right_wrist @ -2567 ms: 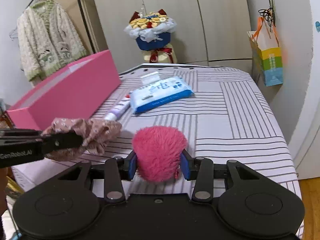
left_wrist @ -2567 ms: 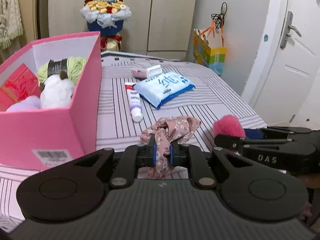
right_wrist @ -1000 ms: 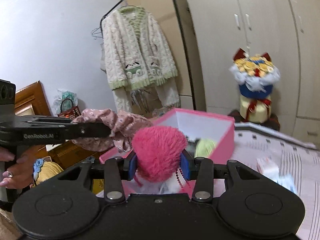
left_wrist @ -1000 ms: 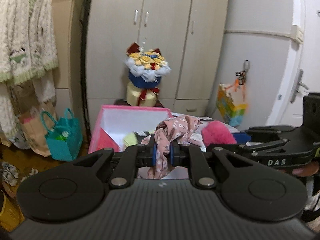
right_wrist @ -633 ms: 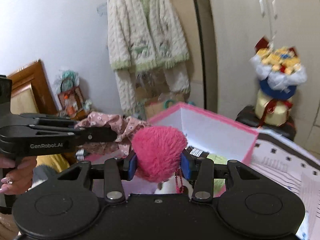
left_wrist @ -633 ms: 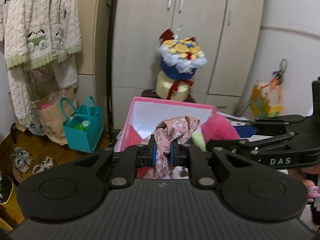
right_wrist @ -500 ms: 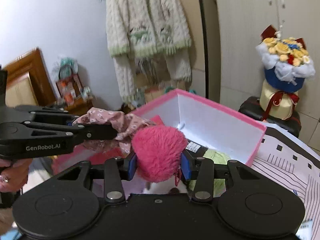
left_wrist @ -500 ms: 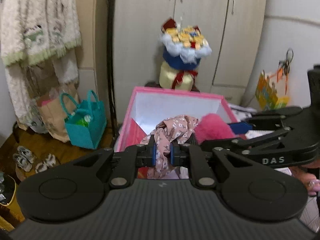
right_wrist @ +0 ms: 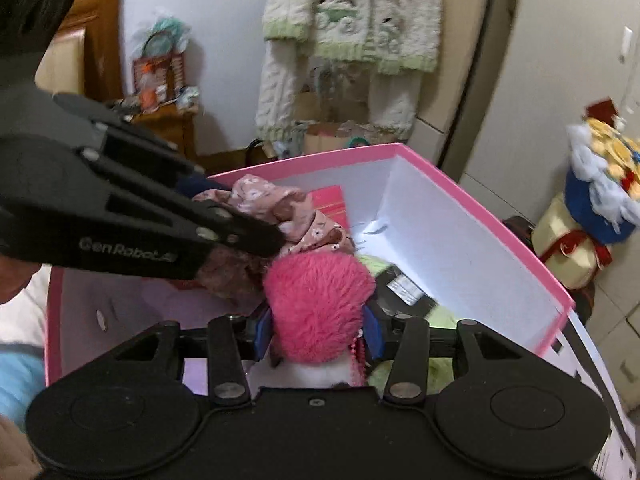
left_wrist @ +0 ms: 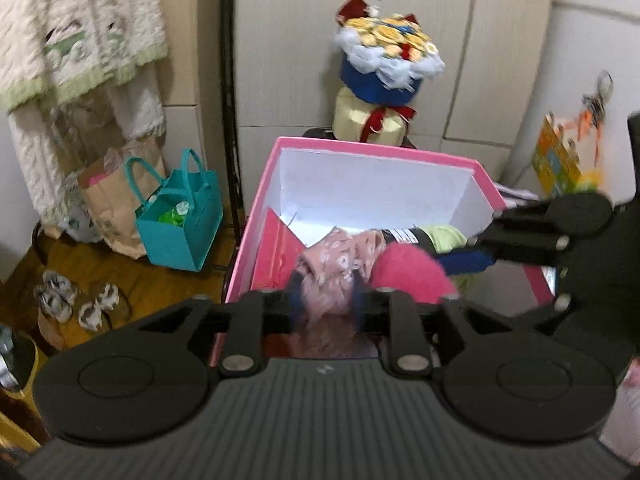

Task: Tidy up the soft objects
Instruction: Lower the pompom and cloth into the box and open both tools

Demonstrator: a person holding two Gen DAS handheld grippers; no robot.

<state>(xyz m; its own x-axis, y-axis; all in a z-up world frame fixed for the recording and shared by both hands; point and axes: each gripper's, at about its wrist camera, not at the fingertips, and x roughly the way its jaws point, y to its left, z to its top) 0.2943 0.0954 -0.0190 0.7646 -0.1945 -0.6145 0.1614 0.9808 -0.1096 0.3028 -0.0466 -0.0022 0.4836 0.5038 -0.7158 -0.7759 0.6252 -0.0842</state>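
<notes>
Both grippers hang over the open pink box (left_wrist: 360, 152) (right_wrist: 480, 218). My left gripper (left_wrist: 326, 304) (right_wrist: 240, 216) has its jaws opening, and the floral pink scrunchie (left_wrist: 332, 264) (right_wrist: 280, 208) sits loosely between the spread blue pads. My right gripper (right_wrist: 318, 328) (left_wrist: 476, 252) is shut on the fluffy pink pom-pom (right_wrist: 320, 300) (left_wrist: 408, 276); its jaws are just starting to open. The pom-pom touches the scrunchie's right side. Inside the box lie green yarn (left_wrist: 444, 236) (right_wrist: 440, 316), a white plush (right_wrist: 316, 376) and a red packet (left_wrist: 280, 252).
Left of the box, on the wooden floor, stand a teal bag (left_wrist: 180, 220) and a paper bag, with slippers (left_wrist: 76, 304) nearby. A cardigan (left_wrist: 80, 40) hangs above them. A bouquet (left_wrist: 384, 60) stands behind the box. The striped bed cover (right_wrist: 592, 360) lies to the right.
Both grippers have come lower and closer over the box and tilted down into it. The left jaws have spread apart around the scrunchie. The pom-pom stays gripped.
</notes>
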